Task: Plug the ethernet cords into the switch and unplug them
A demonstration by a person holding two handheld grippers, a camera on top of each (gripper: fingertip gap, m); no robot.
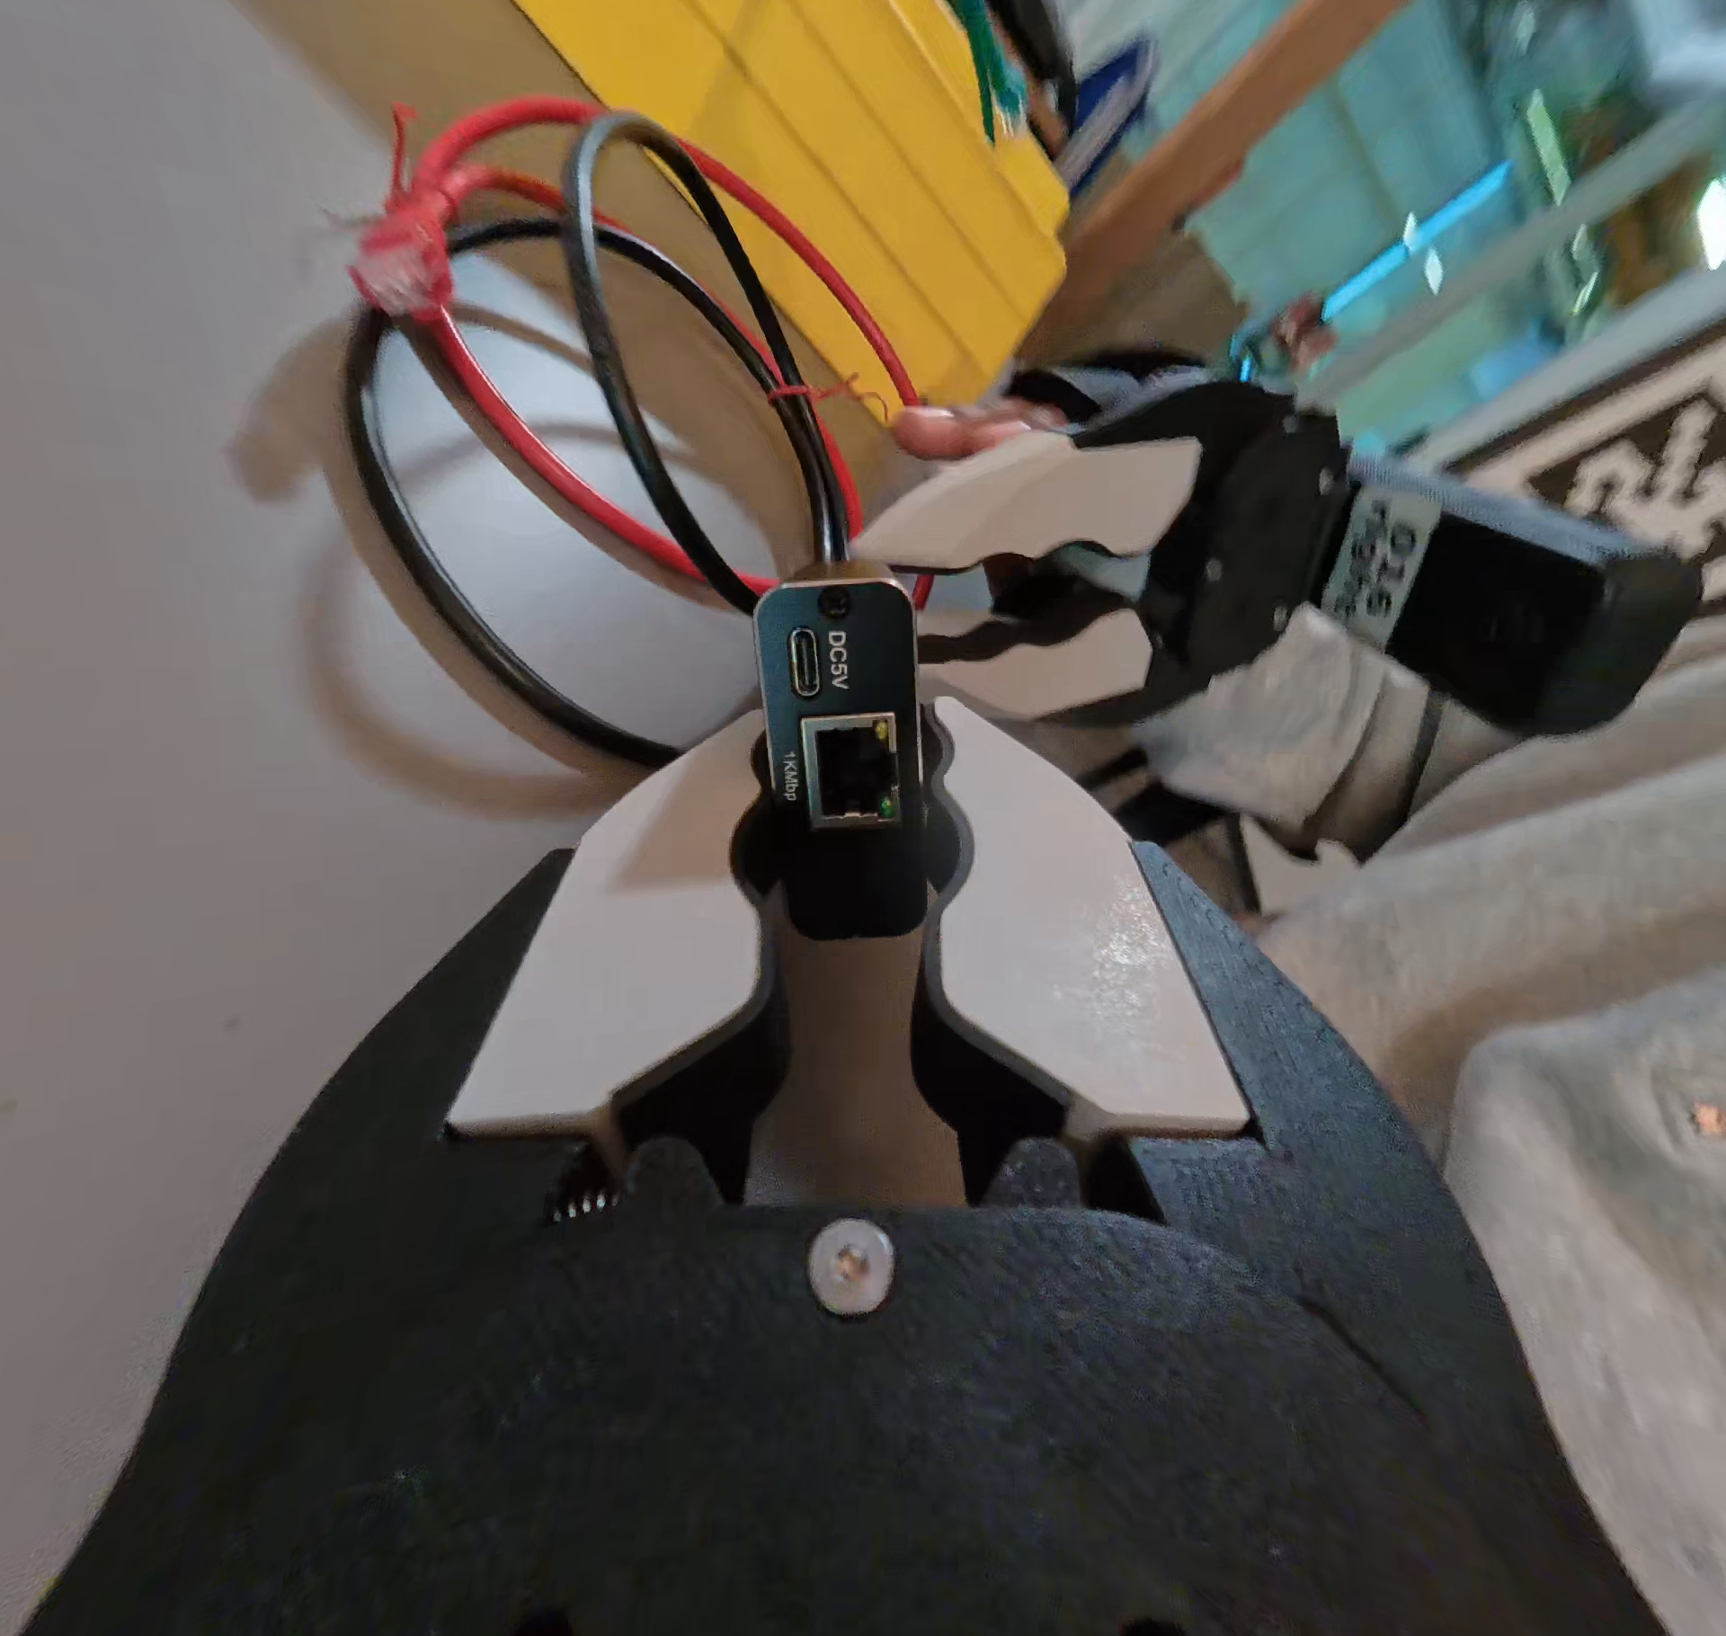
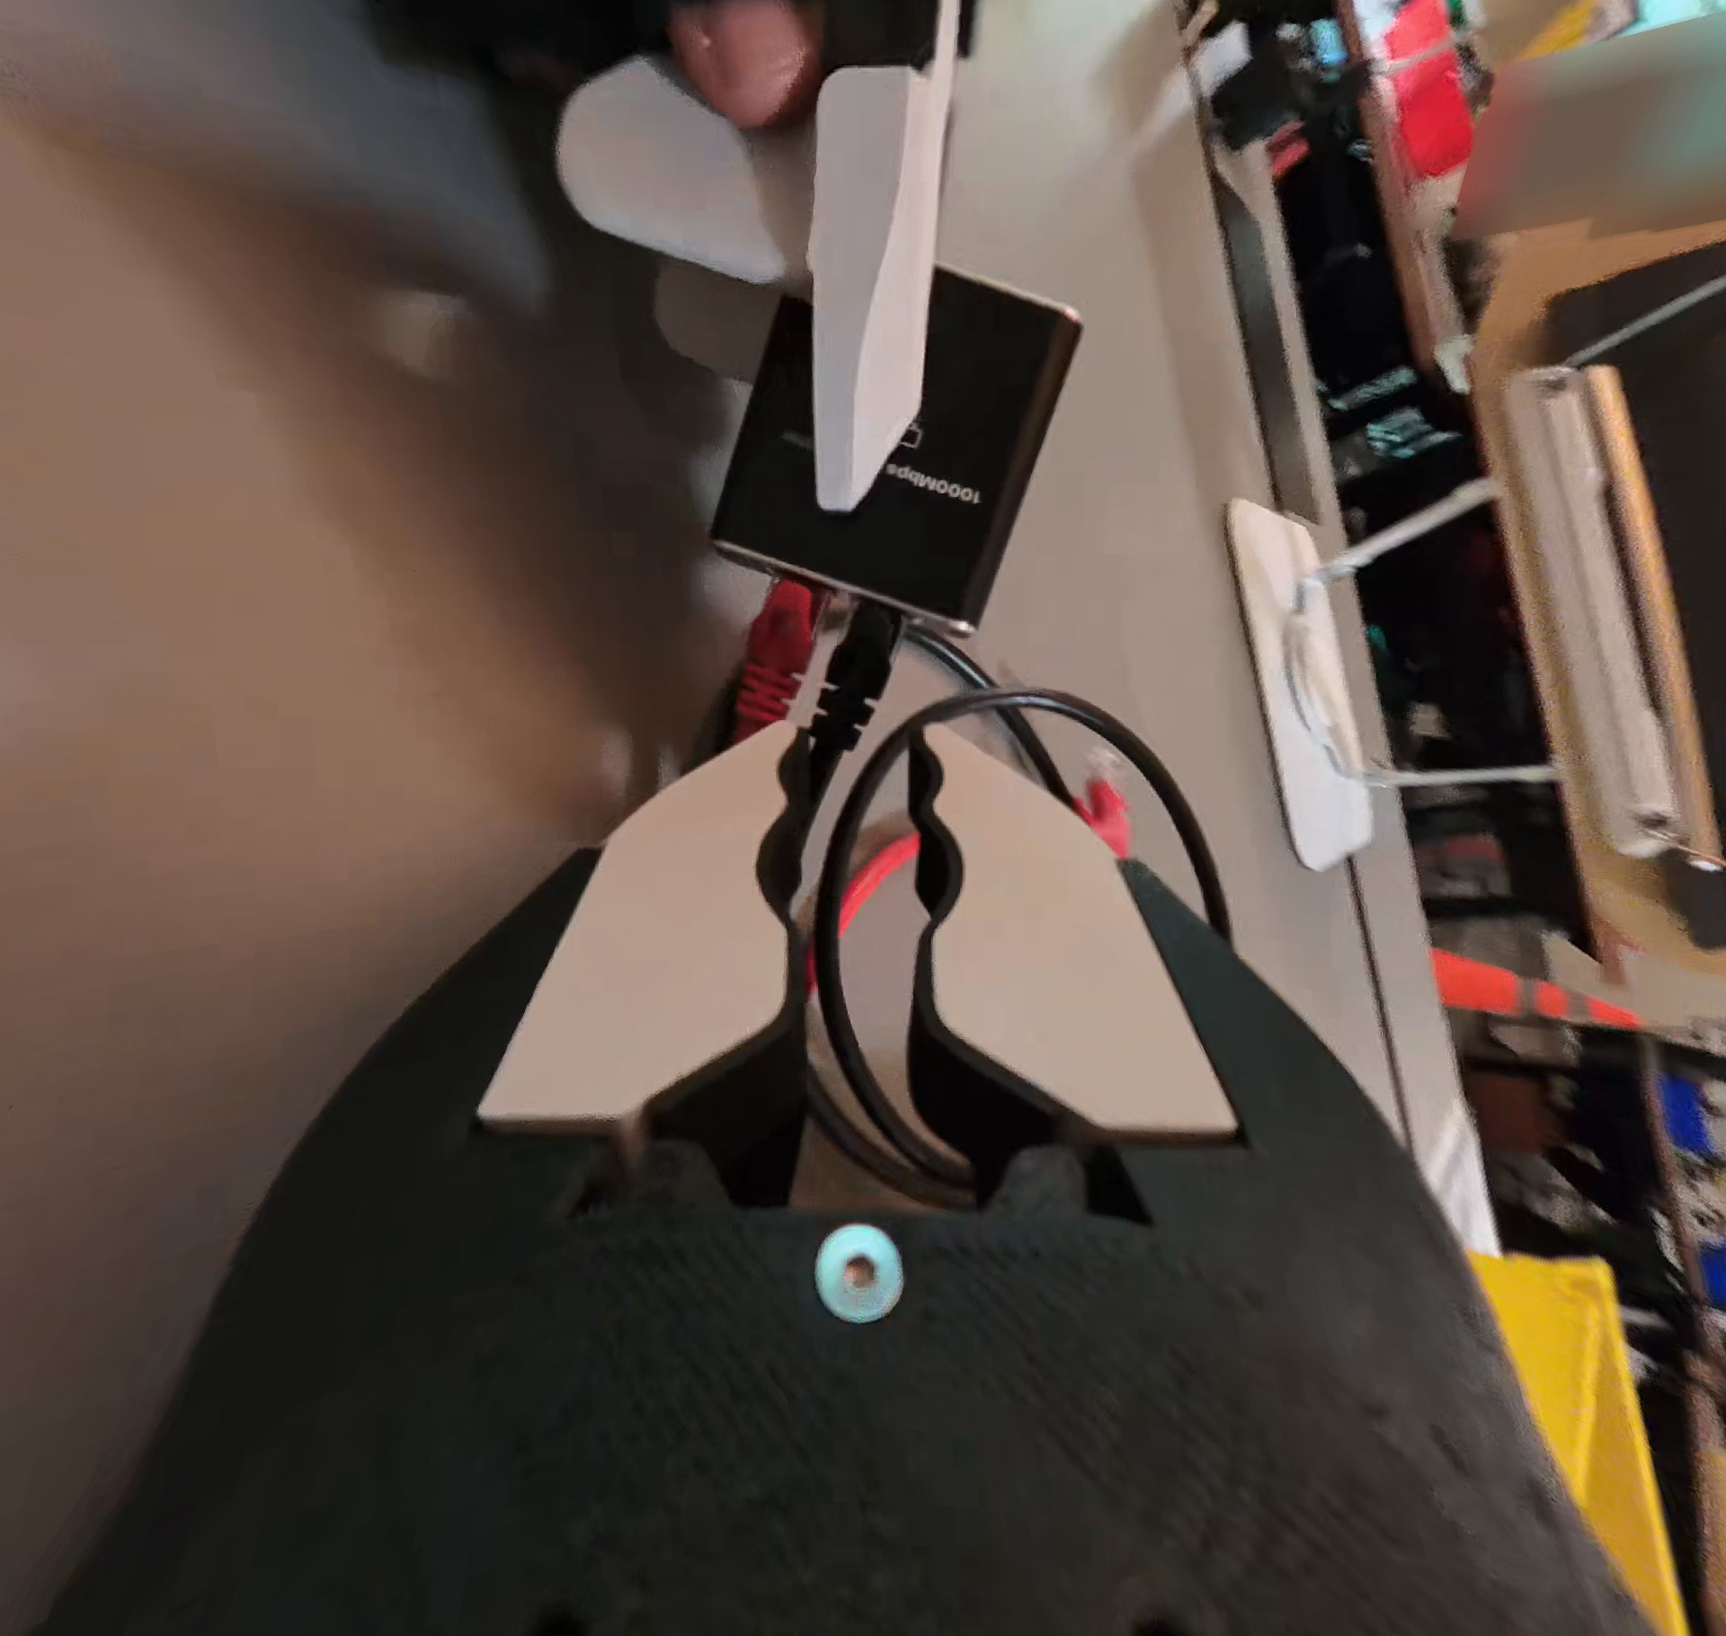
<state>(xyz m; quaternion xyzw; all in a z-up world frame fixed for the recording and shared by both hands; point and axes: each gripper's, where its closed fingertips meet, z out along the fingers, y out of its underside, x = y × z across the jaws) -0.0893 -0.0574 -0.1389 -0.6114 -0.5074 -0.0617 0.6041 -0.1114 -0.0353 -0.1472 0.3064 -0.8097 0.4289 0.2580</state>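
**Switch clamped over a pale worktop**

A smooth off-white worktop (image 1: pixel 140 564) carries a yellow bin (image 1: pixel 841 144) at its far edge, cluttered shelving behind. The left gripper (image 1: pixel 845 779) clamps the flat black switch (image 1: pixel 836 704), long axis upright, empty port facing the camera. The right gripper (image 2: pixel 855 807) stands narrowly open around the looping black cord (image 2: pixel 845 685), plugged in beside the red cord (image 2: pixel 775 648).

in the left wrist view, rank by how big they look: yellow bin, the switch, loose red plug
1. yellow bin
2. switch, though it sits closest to the camera, which inflates it
3. loose red plug, clearly smallest
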